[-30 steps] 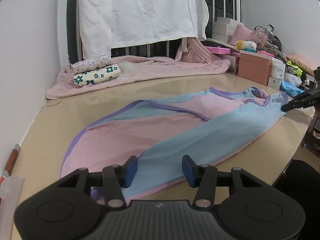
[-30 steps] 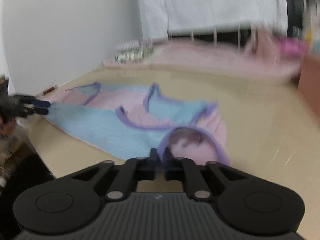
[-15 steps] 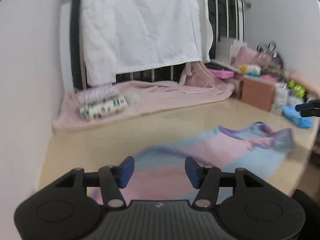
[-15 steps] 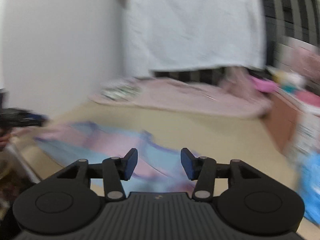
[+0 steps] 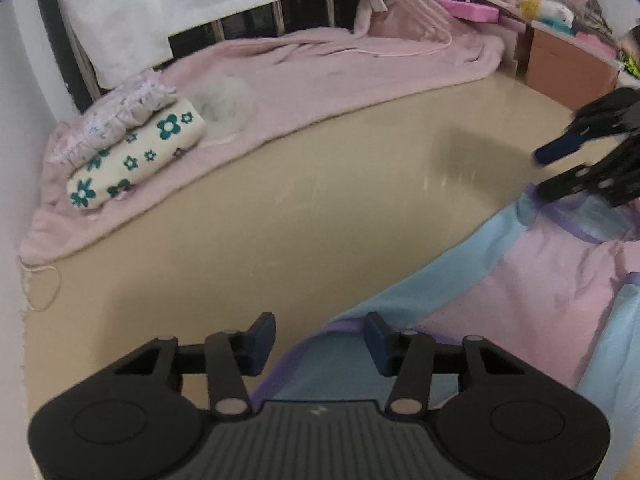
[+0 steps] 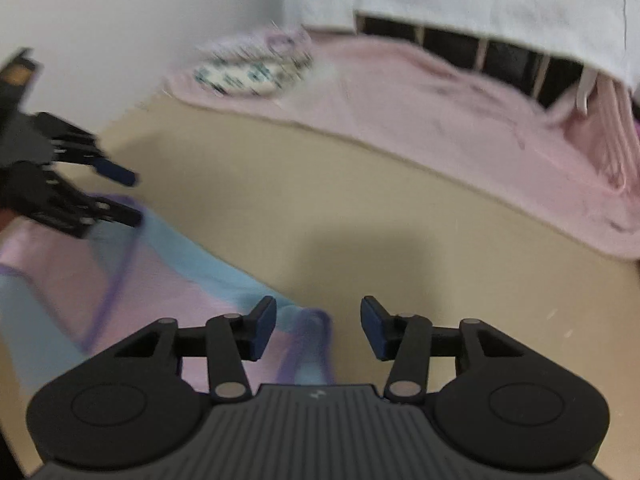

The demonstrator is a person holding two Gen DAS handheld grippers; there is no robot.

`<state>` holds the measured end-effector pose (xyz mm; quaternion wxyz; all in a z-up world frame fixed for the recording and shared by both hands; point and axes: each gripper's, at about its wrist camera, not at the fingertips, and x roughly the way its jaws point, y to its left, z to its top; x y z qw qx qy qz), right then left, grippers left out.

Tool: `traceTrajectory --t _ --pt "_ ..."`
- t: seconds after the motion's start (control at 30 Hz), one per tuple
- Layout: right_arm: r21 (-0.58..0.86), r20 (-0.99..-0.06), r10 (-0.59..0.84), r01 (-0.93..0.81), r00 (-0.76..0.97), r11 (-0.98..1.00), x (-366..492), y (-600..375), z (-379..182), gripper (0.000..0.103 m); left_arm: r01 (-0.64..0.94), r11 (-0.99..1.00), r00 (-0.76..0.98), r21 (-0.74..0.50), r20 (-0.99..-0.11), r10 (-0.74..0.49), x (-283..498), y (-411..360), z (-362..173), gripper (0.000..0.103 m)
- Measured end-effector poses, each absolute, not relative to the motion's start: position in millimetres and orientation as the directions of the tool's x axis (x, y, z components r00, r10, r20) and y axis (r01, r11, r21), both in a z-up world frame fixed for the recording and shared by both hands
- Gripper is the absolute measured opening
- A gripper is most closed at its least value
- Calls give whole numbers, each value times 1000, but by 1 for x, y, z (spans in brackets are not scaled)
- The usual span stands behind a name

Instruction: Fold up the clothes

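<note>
My left gripper (image 5: 320,338) and right gripper (image 6: 318,332), jaws apart over pink-and-blue, purple-trimmed garment (image 5: 532,280), rumpled flat on beige counter (image 5: 280,208), near edge.

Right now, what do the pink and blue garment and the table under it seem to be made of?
The garment looks like thin, soft knit fabric in matte pink and light blue panels with purple binding; it lies limp with small wrinkles. The table looks like a hard, smooth beige top, perhaps laminate or coated wood: it shows faint glossy reflections and a few light scuffs.
</note>
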<state>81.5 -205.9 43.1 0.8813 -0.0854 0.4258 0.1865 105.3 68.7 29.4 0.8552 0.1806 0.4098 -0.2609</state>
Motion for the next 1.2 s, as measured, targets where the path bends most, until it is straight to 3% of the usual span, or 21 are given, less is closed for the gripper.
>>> traceTrajectory --t 0.1,0.13,0.17,0.23,0.27,0.43,0.77,0.9,1.0,1.03,1.07,1.1,1.13,1.2 --pt "50 -799 279 -403 533 914 91 -207 32 32 608 790 517 84 -797 -313 106 73 29 47" --pt "52 -797 285 -410 532 910 90 -207 31 19 616 784 508 77 -799 -321 106 72 30 45" --pt "54 -795 292 -418 531 907 89 -207 30 13 625 778 499 70 -802 -329 106 72 31 39" --pt "58 -791 305 -432 530 900 87 -207 28 8 641 766 478 48 -806 -349 104 72 33 6" --pt "60 -789 312 -439 529 896 87 -207 27 7 648 761 466 35 -808 -361 104 72 35 2" --pt "48 -739 343 -462 580 886 70 -208 42 6 650 757 510 67 -777 -369 92 73 39 2" --pt "-256 -558 371 -578 743 774 -41 -196 73 6 628 739 681 244 -631 -371 -6 89 55 2" --pt "-328 -609 367 -645 703 691 -89 -197 52 7 596 726 732 344 -605 -314 -52 97 34 14" --pt "-275 -669 381 -689 638 671 -105 -203 40 10 558 788 729 260 -607 -316 -57 120 38 20" --pt "-246 -645 409 -682 645 689 -108 -206 46 16 544 807 730 229 -604 -321 -58 127 40 26" --pt "-215 -619 437 -676 653 705 -110 -210 52 35 533 824 734 190 -588 -339 -56 134 45 40" --pt "-192 -589 451 -658 671 728 -110 -213 58 45 520 839 740 161 -575 -348 -54 140 49 55" --pt "-185 -556 444 -626 702 758 -108 -212 62 54 500 850 750 167 -575 -328 -49 141 49 59" --pt "-186 -529 443 -609 724 771 -102 -201 63 53 445 879 754 169 -600 -267 -34 142 45 61"
